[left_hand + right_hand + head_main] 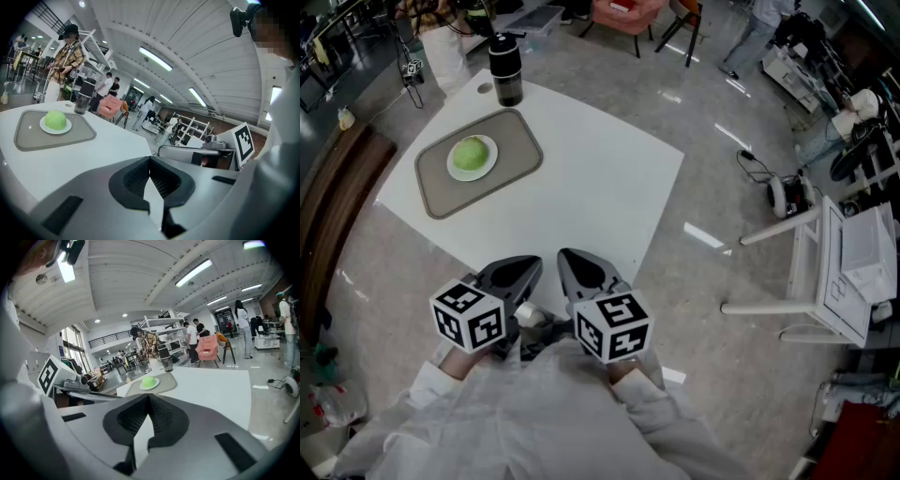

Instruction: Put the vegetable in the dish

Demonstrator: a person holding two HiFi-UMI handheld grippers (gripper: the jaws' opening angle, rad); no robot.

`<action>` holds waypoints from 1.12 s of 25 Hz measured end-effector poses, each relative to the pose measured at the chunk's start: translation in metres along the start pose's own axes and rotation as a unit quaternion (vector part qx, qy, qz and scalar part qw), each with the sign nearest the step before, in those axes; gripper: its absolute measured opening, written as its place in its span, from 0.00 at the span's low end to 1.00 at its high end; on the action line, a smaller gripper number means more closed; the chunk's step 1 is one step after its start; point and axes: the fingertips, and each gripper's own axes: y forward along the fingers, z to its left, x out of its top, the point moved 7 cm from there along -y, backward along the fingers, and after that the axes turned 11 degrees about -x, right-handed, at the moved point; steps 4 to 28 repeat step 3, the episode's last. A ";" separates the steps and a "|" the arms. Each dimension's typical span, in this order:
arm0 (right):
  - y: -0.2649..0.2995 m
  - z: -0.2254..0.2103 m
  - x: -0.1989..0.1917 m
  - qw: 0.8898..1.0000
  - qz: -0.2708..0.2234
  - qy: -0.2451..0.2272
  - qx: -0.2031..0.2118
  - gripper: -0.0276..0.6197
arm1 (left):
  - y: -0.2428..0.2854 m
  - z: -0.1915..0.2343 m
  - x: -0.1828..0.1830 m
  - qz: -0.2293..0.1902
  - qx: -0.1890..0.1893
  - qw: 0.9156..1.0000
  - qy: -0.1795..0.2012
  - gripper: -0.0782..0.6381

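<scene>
A round green vegetable (471, 153) lies in a small white dish (490, 169) on a grey tray (516, 141) at the far left of the white table (600, 178). Both grippers hover side by side at the table's near edge, well short of the tray. My left gripper (525, 267) is shut with nothing in it, and so is my right gripper (572, 258). In the left gripper view the shut tips (150, 159) point past the vegetable (56, 119), which is far to the left. In the right gripper view the vegetable (149, 381) sits straight beyond the shut tips (149, 397).
A black tumbler (505, 70) stands at the table's far corner behind the tray. A white rack (834, 272) stands on the floor to the right, a brown bench (328, 216) to the left. A pink chair (623, 14) and several people are in the background.
</scene>
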 end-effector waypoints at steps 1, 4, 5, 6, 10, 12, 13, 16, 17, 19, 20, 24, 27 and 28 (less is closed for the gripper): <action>0.000 0.000 -0.001 1.000 0.001 -0.001 0.001 0.06 | 0.000 0.000 0.000 0.000 0.000 1.000 0.000 0.12; 0.000 0.000 -0.002 1.000 0.002 -0.003 0.002 0.06 | 0.001 0.000 -0.001 -0.002 0.001 1.000 -0.001 0.12; 0.000 0.000 -0.002 1.000 0.002 -0.003 0.002 0.06 | 0.001 0.000 -0.001 -0.002 0.001 1.000 -0.001 0.12; 0.000 0.000 -0.002 1.000 0.002 -0.003 0.002 0.06 | 0.001 0.000 -0.001 -0.002 0.001 1.000 -0.001 0.12; 0.000 0.000 -0.002 1.000 0.002 -0.003 0.002 0.06 | 0.001 0.000 -0.001 -0.002 0.001 1.000 -0.001 0.12; 0.000 0.000 -0.002 1.000 0.002 -0.003 0.002 0.06 | 0.001 0.000 -0.001 -0.002 0.001 1.000 -0.001 0.12; 0.000 0.000 -0.002 1.000 0.002 -0.003 0.002 0.06 | 0.001 0.000 -0.001 -0.002 0.001 1.000 -0.001 0.12; 0.000 0.000 -0.002 1.000 0.002 -0.003 0.002 0.06 | 0.001 0.000 -0.001 -0.002 0.001 1.000 -0.001 0.12; 0.000 0.000 -0.002 1.000 0.002 -0.003 0.002 0.06 | 0.001 0.000 -0.001 -0.002 0.001 1.000 -0.001 0.12; 0.000 0.000 -0.002 1.000 0.002 -0.003 0.002 0.06 | 0.001 0.000 -0.001 -0.002 0.001 1.000 -0.001 0.12; 0.000 0.000 -0.002 1.000 0.002 -0.003 0.002 0.06 | 0.001 0.000 -0.001 -0.002 0.001 1.000 -0.001 0.12; 0.000 0.000 -0.002 1.000 0.002 -0.003 0.002 0.06 | 0.001 0.000 -0.001 -0.002 0.001 1.000 -0.001 0.12; 0.000 0.000 -0.002 1.000 0.002 -0.003 0.002 0.06 | 0.001 0.000 -0.001 -0.002 0.001 1.000 -0.001 0.12; 0.000 0.000 -0.002 1.000 0.002 -0.003 0.002 0.06 | 0.001 0.000 -0.001 -0.002 0.001 1.000 -0.001 0.12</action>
